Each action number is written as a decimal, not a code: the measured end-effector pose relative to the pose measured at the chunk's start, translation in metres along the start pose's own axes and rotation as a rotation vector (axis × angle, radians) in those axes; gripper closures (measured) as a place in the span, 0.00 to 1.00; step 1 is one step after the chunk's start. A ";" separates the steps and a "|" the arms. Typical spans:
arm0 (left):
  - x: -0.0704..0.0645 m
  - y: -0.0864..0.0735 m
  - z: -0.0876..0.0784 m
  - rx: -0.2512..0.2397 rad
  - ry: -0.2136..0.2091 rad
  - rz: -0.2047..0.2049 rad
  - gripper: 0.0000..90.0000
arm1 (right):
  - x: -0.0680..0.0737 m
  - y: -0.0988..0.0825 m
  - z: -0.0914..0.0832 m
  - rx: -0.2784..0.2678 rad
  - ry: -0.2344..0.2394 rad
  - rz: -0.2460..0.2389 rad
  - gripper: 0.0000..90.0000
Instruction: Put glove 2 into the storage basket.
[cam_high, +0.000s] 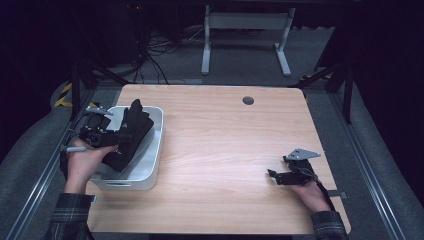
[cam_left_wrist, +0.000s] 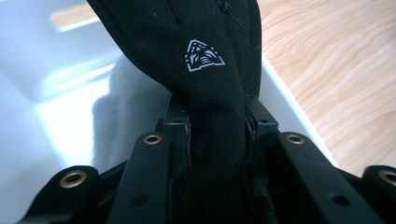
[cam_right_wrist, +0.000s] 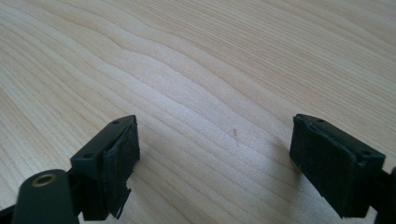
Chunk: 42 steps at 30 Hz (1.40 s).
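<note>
A black glove (cam_high: 131, 131) with a small white triangular logo (cam_left_wrist: 204, 55) is clamped between the jaws of my left gripper (cam_high: 116, 136), which holds it over the white plastic bin (cam_high: 150, 170) at the table's left. In the left gripper view the glove (cam_left_wrist: 215, 140) fills the gap between the two pads and its upper part stands up above them. My right gripper (cam_high: 274, 175) rests low over the bare wood near the right front of the table, open, with nothing between its pads (cam_right_wrist: 119, 154).
The light wooden table (cam_high: 225, 145) has a round cable hole (cam_high: 248, 100) near its far edge. Dark floor, cables and a white desk frame (cam_high: 245, 35) lie beyond the table. The bin's white wall (cam_left_wrist: 42, 60) is to the left of the glove.
</note>
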<state>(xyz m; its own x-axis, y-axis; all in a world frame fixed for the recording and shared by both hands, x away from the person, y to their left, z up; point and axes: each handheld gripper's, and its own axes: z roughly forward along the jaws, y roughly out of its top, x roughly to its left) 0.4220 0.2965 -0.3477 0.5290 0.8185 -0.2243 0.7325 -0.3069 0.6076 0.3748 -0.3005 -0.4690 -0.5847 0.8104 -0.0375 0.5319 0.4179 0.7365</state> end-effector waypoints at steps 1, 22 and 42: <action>0.004 -0.003 0.001 0.005 0.001 -0.004 0.76 | 0.000 0.000 0.000 0.000 0.000 0.000 0.18; 0.004 -0.006 0.001 -0.057 0.103 0.052 0.23 | 0.000 0.000 0.000 -0.001 -0.002 0.002 0.18; -0.091 0.016 0.042 -0.126 -0.107 0.204 0.22 | 0.001 0.000 0.000 -0.001 0.000 0.000 0.18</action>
<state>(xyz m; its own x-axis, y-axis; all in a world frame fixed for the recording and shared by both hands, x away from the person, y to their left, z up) 0.4043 0.1969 -0.3497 0.7073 0.6880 -0.1626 0.5504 -0.3916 0.7374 0.3745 -0.2998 -0.4691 -0.5847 0.8104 -0.0378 0.5310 0.4175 0.7374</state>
